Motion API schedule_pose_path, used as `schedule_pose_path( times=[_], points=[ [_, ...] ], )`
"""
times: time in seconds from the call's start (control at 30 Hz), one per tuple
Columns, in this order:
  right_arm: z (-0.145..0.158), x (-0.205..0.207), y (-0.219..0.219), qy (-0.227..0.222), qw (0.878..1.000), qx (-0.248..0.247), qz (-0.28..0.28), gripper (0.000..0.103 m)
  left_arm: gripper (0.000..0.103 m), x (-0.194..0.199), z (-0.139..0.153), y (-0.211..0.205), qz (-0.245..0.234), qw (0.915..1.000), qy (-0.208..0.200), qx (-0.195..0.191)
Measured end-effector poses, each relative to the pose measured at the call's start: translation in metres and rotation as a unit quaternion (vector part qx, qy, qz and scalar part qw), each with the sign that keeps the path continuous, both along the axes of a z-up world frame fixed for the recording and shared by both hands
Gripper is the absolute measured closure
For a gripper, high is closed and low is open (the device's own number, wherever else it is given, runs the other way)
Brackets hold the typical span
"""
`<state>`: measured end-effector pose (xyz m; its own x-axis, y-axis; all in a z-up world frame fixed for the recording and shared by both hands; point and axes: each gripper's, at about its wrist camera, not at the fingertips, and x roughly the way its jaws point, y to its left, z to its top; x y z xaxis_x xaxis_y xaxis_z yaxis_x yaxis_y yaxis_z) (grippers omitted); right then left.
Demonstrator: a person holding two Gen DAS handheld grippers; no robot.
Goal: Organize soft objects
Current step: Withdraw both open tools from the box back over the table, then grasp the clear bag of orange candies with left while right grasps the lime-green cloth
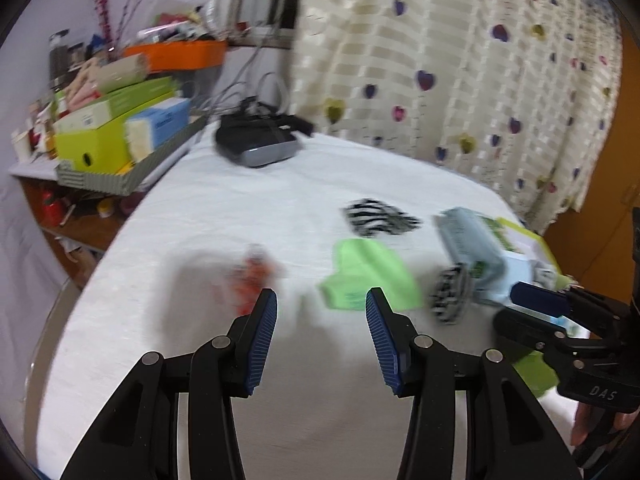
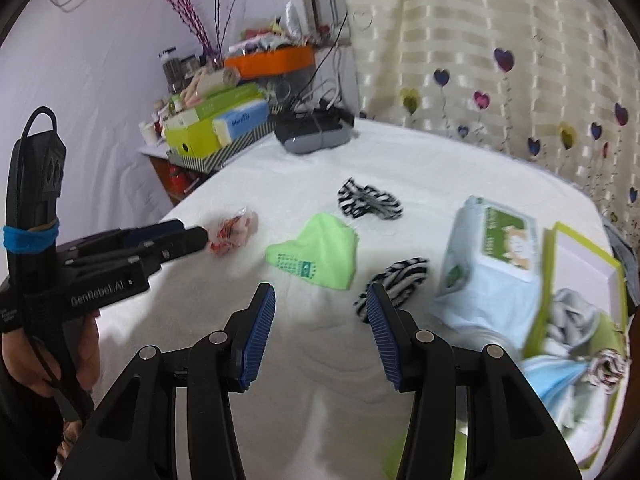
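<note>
Soft things lie on a white cloth-covered table (image 2: 400,152). They are a green cloth (image 2: 320,256), two zebra-striped socks (image 2: 370,200) (image 2: 396,284) and a small orange-and-white bundle (image 2: 234,232). My right gripper (image 2: 320,300) hangs open over bare cloth, just short of the green cloth, its right finger beside the nearer sock. My left gripper (image 1: 322,304) is open too and holds nothing, with the bundle (image 1: 254,276) ahead of its left finger and the green cloth (image 1: 368,276) ahead to the right. The right wrist view shows the left gripper (image 2: 196,236) with its tips next to the bundle.
A pale blue wipes pack (image 2: 496,248) lies right of the socks, beside a green-rimmed box (image 2: 560,236) holding several cloths. A black and grey device (image 2: 312,136) sits at the table's far side. A cluttered shelf (image 2: 208,128) stands left, a heart-patterned curtain (image 2: 500,60) behind.
</note>
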<state>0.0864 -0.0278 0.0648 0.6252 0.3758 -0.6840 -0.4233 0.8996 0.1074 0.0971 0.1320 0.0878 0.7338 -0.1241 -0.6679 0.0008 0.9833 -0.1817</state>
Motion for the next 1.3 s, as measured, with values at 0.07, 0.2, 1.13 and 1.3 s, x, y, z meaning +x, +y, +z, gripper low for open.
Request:
schedule_pose_path(
  times=[0.07, 0.2, 1.13, 1.3],
  points=[
    [-0.006, 0.01, 0.007, 0.014, 1.0, 0.001, -0.006, 0.054, 0.057, 0.006, -0.006, 0.014, 0.011, 0.9999, 0.005, 0.004],
    [-0.015, 0.029, 0.015, 0.036, 0.999, -0.004, -0.024, 0.054, 0.054, 0.025, -0.021, 0.034, 0.017, 0.9994, 0.026, 0.016],
    [-0.067, 0.101, 0.059, 0.107, 0.993, -0.035, -0.046, 0.1, 0.077, 0.071, -0.064, 0.023, -0.018, 0.9972, 0.046, 0.056],
    [-0.058, 0.088, 0.056, 0.093, 0.995, -0.022, -0.031, 0.101, 0.079, 0.053, -0.046, 0.012, -0.02, 0.9978, 0.022, 0.059]
  ],
)
